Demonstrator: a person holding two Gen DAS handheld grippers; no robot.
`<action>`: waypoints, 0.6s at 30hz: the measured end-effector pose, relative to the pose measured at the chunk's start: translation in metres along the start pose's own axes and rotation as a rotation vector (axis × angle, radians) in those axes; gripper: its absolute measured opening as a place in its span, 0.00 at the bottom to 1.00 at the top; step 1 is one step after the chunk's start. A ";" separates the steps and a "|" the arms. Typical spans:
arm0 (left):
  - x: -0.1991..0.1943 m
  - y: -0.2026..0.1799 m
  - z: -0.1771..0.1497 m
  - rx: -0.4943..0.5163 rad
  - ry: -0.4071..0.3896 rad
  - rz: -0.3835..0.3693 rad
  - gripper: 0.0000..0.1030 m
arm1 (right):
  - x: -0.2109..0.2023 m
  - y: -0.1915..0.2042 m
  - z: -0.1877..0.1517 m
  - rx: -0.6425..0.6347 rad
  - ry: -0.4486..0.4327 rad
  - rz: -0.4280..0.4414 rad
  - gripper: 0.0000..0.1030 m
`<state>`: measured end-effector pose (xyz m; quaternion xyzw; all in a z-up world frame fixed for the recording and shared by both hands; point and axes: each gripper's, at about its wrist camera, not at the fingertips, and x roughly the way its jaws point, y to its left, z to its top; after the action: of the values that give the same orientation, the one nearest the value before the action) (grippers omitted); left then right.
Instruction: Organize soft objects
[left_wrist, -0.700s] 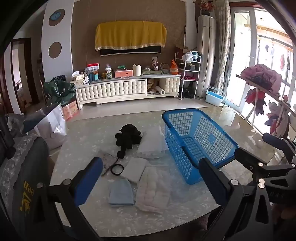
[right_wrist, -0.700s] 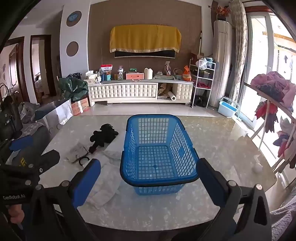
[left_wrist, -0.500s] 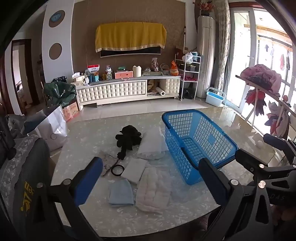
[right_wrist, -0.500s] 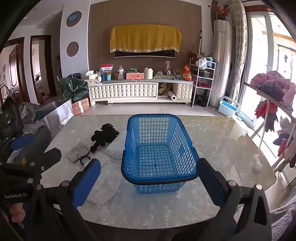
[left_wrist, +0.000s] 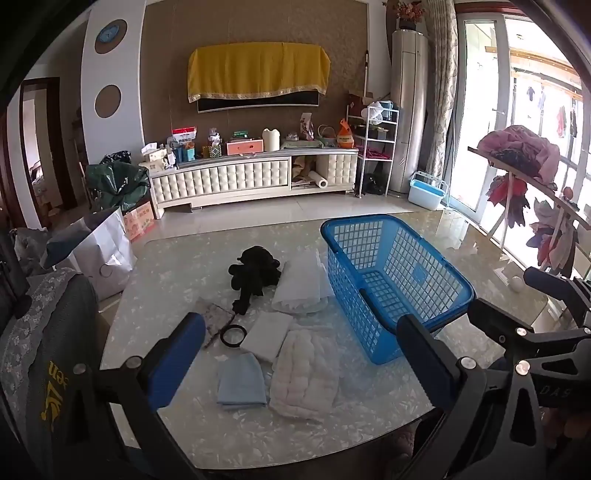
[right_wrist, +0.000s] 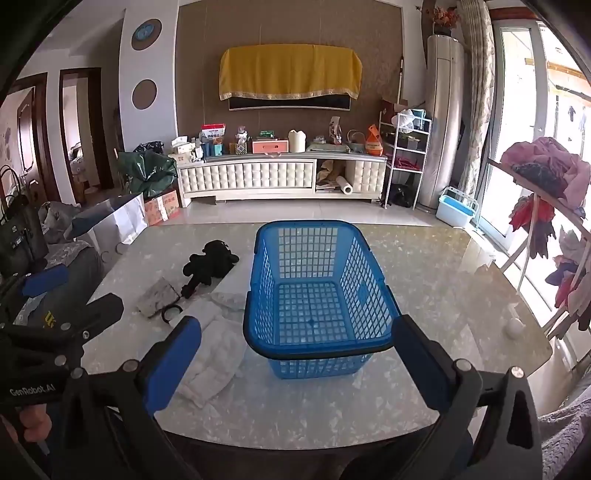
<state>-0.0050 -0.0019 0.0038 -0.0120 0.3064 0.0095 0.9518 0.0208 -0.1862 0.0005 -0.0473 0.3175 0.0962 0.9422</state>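
An empty blue plastic basket (left_wrist: 391, 280) (right_wrist: 314, 291) stands on the marble table (left_wrist: 177, 269). Left of it lie soft things: a black plush toy (left_wrist: 255, 273) (right_wrist: 208, 266), a white folded cloth (left_wrist: 301, 282), a small white cloth (left_wrist: 267, 334), a quilted cream cloth (left_wrist: 304, 373) (right_wrist: 212, 354), a light blue cloth (left_wrist: 240, 380), a patterned pouch (left_wrist: 214, 317) (right_wrist: 157, 295) and a black ring (left_wrist: 233, 335). My left gripper (left_wrist: 299, 365) is open and empty above the near table edge. My right gripper (right_wrist: 295, 365) is open and empty before the basket.
A small white ball (right_wrist: 514, 326) lies on the table at the right. A grey-covered chair back (left_wrist: 44, 350) is at the left. A rack of clothes (right_wrist: 546, 206) stands at the right. White bags (left_wrist: 99, 251) stand beyond the table's left side.
Both grippers have drifted slightly; the table contents sit a little lower and nearer in view. Nothing was grasped or moved.
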 end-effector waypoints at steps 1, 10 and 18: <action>0.000 0.000 0.000 0.001 0.001 -0.001 1.00 | 0.000 0.000 0.000 0.002 0.002 0.000 1.00; -0.003 -0.003 -0.003 0.008 -0.003 -0.006 1.00 | -0.003 -0.002 -0.001 0.004 0.004 0.002 1.00; -0.003 -0.005 -0.003 0.008 -0.006 -0.007 1.00 | -0.006 -0.003 -0.001 0.004 0.006 0.004 1.00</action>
<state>-0.0090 -0.0066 0.0036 -0.0092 0.3038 0.0048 0.9527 0.0160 -0.1898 0.0030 -0.0450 0.3206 0.0972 0.9412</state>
